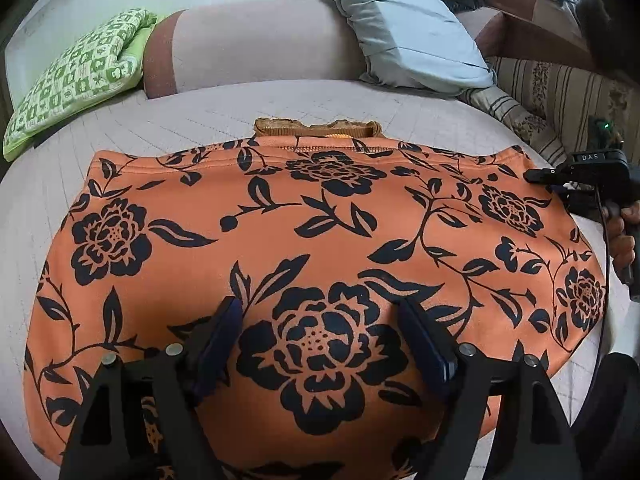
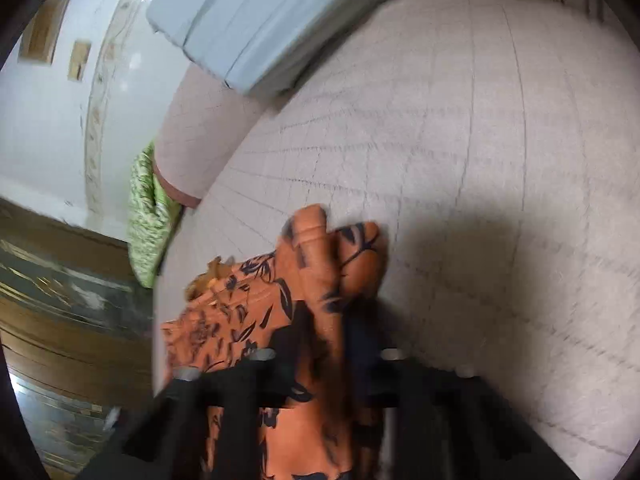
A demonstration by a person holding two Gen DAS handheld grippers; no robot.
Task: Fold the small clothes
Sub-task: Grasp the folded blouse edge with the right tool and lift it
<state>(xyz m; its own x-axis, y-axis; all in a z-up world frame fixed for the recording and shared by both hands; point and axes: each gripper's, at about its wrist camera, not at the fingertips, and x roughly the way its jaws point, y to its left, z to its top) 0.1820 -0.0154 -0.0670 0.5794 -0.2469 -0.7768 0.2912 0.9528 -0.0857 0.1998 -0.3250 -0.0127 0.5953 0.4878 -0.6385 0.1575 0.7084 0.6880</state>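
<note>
Orange floral garment pinched in right claw marked "DAS"; left claw wide open, empty above it

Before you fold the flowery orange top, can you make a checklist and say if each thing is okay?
1. Orange top lies flat on the bed: ok.
2. Right gripper pinches the cloth edge: ok.
3. Left gripper is open over the cloth, gripping nothing: not ok.
4. Green pillow is clear of the top: ok.
5. Blue pillow is clear too: ok.
6. Right grip is firm enough: cannot tell, that view is blurred.
</note>
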